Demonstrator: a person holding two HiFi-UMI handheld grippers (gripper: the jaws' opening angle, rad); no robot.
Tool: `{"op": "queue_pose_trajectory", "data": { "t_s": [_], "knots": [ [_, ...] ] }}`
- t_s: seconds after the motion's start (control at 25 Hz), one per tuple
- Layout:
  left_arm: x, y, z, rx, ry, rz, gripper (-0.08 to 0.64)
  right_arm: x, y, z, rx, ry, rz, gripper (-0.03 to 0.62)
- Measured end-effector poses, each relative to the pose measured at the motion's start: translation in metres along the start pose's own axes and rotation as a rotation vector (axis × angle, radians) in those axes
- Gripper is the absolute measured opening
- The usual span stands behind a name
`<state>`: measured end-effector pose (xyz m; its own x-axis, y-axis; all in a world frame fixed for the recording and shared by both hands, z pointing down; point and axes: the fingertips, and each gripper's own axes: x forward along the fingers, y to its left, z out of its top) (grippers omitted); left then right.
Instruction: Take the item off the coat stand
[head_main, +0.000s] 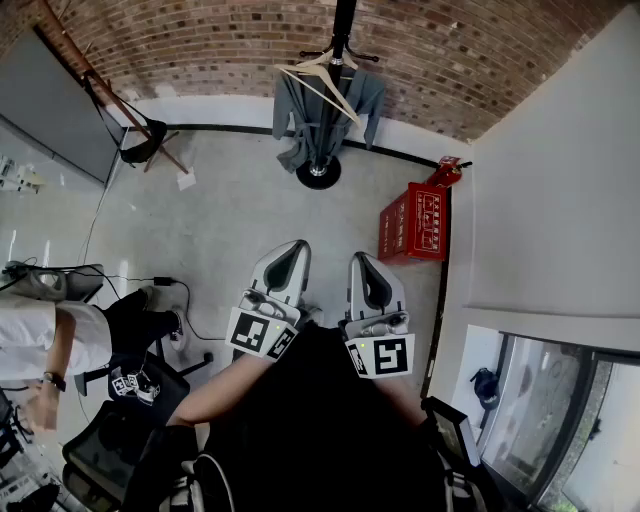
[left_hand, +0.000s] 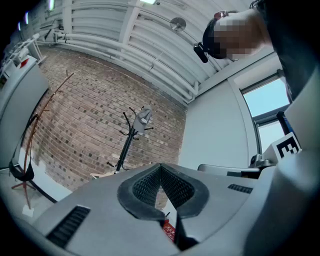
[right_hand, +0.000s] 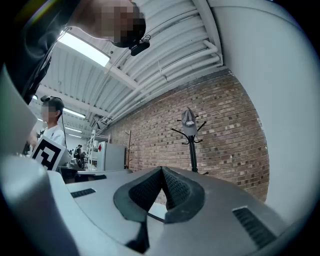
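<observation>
A black coat stand (head_main: 342, 30) rises against the brick wall, far ahead of me. On it hangs a grey jacket (head_main: 300, 125) with a wooden hanger (head_main: 325, 72). The two gripper views show a grey cap (left_hand: 144, 116) (right_hand: 188, 121) on the stand's top. My left gripper (head_main: 291, 250) (left_hand: 160, 167) and right gripper (head_main: 362, 262) (right_hand: 162, 170) are held side by side close to my body, well short of the stand. Each has its jaws shut tip to tip with nothing between them.
A red crate (head_main: 414, 225) and a red extinguisher (head_main: 447, 172) stand by the white wall (head_main: 560, 200) at the right. A wooden easel (head_main: 112, 98) and a grey board (head_main: 48, 105) lean at the left. A person (head_main: 50, 340) sits at the lower left beside an office chair (head_main: 120, 430).
</observation>
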<state>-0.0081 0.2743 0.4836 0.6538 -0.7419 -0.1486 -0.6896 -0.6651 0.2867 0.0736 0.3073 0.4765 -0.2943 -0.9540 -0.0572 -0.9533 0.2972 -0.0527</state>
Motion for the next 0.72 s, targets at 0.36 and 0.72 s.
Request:
{"op": "queue_pose_trajectory", "data": {
  "t_s": [0.36,0.72],
  "knots": [
    [0.003,-0.021,-0.001,0.053,-0.015,0.026,0.017,-0.002,-0.004,0.012,-0.044,-0.048,0.031,0.018],
    [-0.011,-0.013,-0.023,0.064,0.039,0.077,0.017,0.002,-0.015,-0.003,-0.002,-0.044,0.033,0.018]
  ]
}}
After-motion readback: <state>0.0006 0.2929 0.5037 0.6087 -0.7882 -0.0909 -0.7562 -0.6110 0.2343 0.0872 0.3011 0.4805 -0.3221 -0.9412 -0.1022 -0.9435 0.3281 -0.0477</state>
